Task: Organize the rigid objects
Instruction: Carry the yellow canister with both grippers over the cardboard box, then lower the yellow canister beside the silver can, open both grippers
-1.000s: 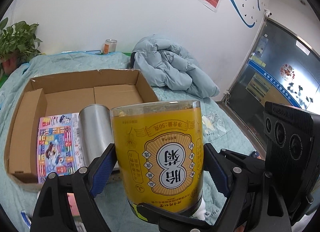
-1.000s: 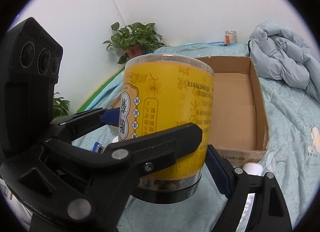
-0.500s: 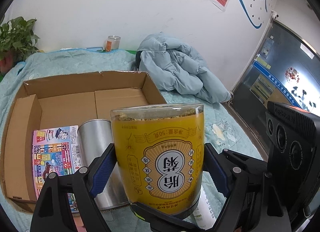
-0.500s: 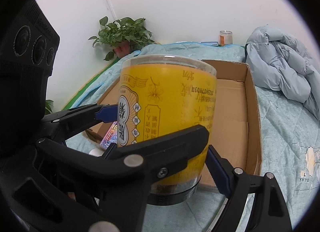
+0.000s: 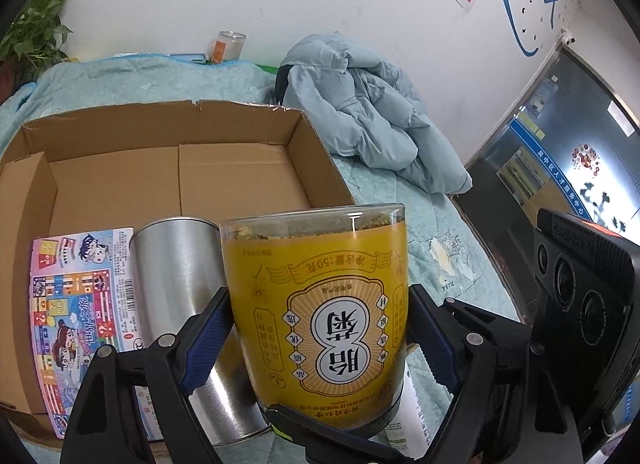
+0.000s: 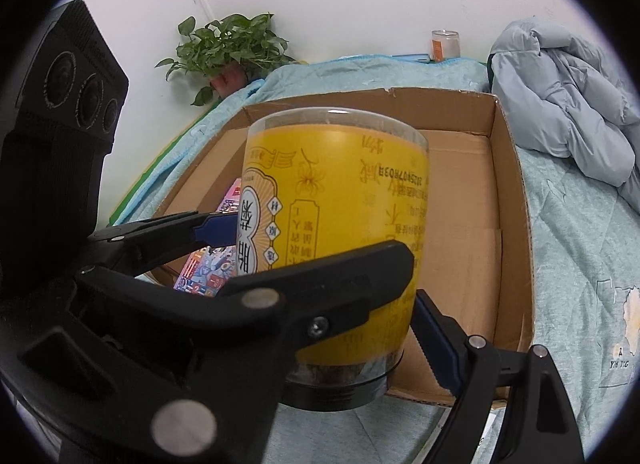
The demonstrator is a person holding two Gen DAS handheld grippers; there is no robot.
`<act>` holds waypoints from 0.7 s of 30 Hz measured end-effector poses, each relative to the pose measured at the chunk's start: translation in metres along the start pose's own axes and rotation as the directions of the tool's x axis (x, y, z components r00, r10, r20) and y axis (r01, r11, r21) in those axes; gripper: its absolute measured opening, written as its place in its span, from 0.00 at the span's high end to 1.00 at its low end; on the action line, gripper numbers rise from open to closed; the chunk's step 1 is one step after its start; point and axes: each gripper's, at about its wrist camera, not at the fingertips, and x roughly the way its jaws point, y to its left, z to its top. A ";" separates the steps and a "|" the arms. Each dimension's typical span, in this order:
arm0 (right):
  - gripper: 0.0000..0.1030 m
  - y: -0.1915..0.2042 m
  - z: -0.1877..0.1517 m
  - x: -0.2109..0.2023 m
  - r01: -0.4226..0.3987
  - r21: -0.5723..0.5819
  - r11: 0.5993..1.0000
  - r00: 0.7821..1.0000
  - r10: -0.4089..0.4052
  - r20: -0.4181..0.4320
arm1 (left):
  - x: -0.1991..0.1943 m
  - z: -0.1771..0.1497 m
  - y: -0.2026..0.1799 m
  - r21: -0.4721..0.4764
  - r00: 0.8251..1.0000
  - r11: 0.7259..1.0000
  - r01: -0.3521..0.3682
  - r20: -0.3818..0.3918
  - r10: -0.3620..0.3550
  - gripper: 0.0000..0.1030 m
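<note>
I hold the yellow jar (image 5: 320, 304) upside down, with its black lid at the bottom, and both my hands help. My left fingers (image 5: 212, 328) squeeze its 2 sides, and my right fingers (image 6: 436, 328) squeeze it too. The jar hangs over the near edge of the cardboard box (image 5: 120, 176), beside the silver can (image 5: 176, 264) lying inside.

Left gripper (image 5: 316, 338) and right gripper (image 6: 324, 264): both angled downward, jaws spread wide, blue pads clamped against a held load.
</note>
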 end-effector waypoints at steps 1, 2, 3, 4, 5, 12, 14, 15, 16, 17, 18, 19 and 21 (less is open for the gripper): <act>0.17 -0.002 0.001 0.002 0.000 0.005 1.000 1.000 0.000 -0.009 | 0.004 0.001 0.000 0.002 1.000 1.000 0.000 -0.010 0.000 0.19; 0.17 -0.005 0.001 0.003 0.001 0.010 1.000 1.000 0.000 -0.019 | 0.010 0.002 0.000 0.000 1.000 1.000 0.002 -0.030 -0.002 0.19; 0.17 -0.008 0.001 0.005 -0.002 0.016 1.000 0.999 0.002 -0.032 | 0.014 0.003 0.000 -0.007 0.999 1.000 0.003 -0.045 -0.004 0.19; 0.17 -0.013 0.002 0.007 -0.006 0.023 1.000 0.999 0.007 -0.049 | 0.018 0.003 0.000 -0.014 0.998 1.000 0.004 -0.061 -0.005 0.19; 0.17 -0.017 0.002 0.009 -0.013 0.033 0.999 0.998 0.015 -0.065 | 0.024 0.005 0.001 -0.024 0.997 1.000 0.006 -0.080 -0.008 0.19; 0.17 -0.041 -0.005 0.023 -0.071 0.121 0.990 0.982 0.091 -0.166 | 0.054 0.002 0.003 -0.050 0.981 0.999 -0.002 -0.193 -0.008 0.18; 0.17 -0.047 -0.006 0.024 -0.101 0.147 0.984 0.977 0.126 -0.175 | 0.058 0.001 0.000 -0.054 0.980 0.998 -0.020 -0.200 0.008 0.18; 0.17 -0.049 -0.006 0.024 -0.110 0.159 0.981 0.974 0.138 -0.178 | 0.059 0.001 0.000 -0.058 0.978 0.998 -0.024 -0.206 0.012 0.18; 0.17 -0.050 -0.006 0.024 -0.119 0.167 0.979 0.972 0.149 -0.182 | 0.060 0.002 0.000 -0.061 0.977 0.998 -0.029 -0.211 0.015 0.18; 0.17 -0.050 -0.006 0.023 -0.126 0.171 0.977 0.970 0.157 -0.187 | 0.061 0.003 0.000 -0.067 0.976 0.997 -0.038 -0.217 0.023 0.17; 0.17 -0.051 -0.006 0.024 -0.130 0.173 0.976 0.967 0.163 -0.194 | 0.061 0.004 -0.001 -0.065 0.975 0.997 -0.045 -0.222 0.030 0.17; 0.17 -0.051 -0.006 0.025 -0.129 0.170 0.977 0.967 0.162 -0.198 | 0.061 0.004 -0.002 -0.054 0.973 0.997 -0.056 -0.228 0.042 0.17; 0.17 -0.050 -0.005 0.028 -0.110 0.156 0.982 0.967 0.142 -0.211 | 0.057 0.004 -0.002 -0.047 0.974 0.997 -0.058 -0.224 0.046 0.17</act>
